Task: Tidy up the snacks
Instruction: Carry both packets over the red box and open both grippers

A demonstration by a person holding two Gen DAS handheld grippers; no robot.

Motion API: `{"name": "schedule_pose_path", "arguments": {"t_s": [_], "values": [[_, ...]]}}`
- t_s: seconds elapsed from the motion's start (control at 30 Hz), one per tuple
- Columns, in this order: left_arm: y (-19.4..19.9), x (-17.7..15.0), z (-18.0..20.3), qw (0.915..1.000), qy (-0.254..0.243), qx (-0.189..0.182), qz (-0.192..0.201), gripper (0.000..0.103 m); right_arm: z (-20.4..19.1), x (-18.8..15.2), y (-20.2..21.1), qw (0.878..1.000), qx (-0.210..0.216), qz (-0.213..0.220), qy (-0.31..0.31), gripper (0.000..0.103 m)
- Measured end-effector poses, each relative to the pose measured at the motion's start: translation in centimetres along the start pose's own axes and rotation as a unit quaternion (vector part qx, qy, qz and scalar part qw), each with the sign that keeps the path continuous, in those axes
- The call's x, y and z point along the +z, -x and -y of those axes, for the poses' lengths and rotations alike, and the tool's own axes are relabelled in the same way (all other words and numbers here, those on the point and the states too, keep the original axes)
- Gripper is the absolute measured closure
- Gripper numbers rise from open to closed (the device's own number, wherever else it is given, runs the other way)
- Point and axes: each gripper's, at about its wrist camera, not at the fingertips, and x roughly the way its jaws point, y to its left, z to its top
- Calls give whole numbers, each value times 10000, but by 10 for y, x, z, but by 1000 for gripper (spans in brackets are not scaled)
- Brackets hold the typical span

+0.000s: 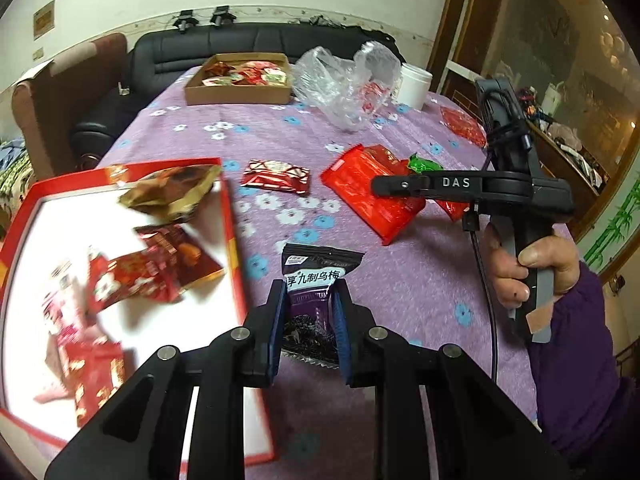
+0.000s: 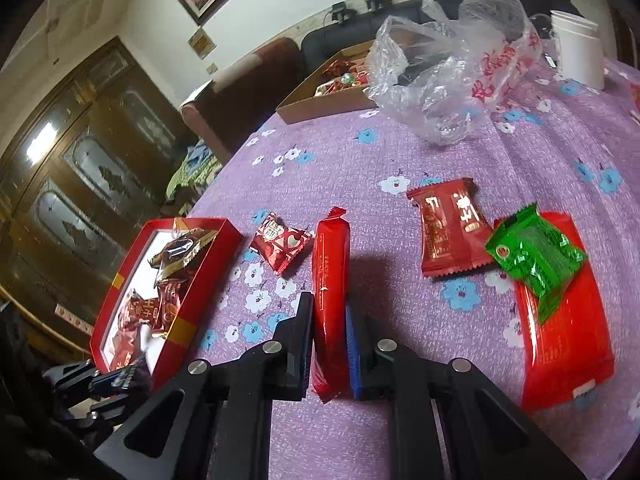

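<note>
My left gripper [image 1: 310,304] is shut on a dark purple plum snack packet [image 1: 314,300], held above the purple tablecloth just right of the red gift box [image 1: 232,240]. The box holds several red and gold snack packets. My right gripper [image 2: 330,320] is shut on a long red snack bar [image 2: 330,300], held upright on edge above the cloth. In the left wrist view the right gripper [image 1: 384,186] hovers over a large red packet [image 1: 368,192]. The red box [image 2: 200,308] also shows in the right wrist view, at the left.
Loose on the cloth: a small red candy packet [image 2: 282,246], a red packet [image 2: 450,228], a green packet [image 2: 536,258] lying on a large red packet [image 2: 568,344]. A cardboard tray of snacks [image 1: 240,94], a clear plastic bag [image 1: 344,84] and a white tub [image 1: 414,84] stand at the far side.
</note>
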Motion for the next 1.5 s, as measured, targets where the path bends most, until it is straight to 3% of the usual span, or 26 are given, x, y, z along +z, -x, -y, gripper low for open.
{"name": "schedule_pose_path", "arguments": {"t_s": [0.4,0.73,1.03,1.27,1.5], "values": [[42,-13,-38,9986,324,-66,413,83,-9,-32,19,9956,-4,239,-907,89],[63,-27,-77,9951,743,74,640,83,-48,-19,30,9897,695,174,-1243,89],[77,-30,-123,9891,1131,438,840,83,-105,-5,1,9850,1332,-194,-1080,89],[71,-26,-155,9845,1380,695,827,83,-144,-3,-36,9830,1518,-505,-902,89],[48,-19,-166,9857,1392,735,604,83,-165,-9,-79,9802,1549,-908,-833,89]]}}
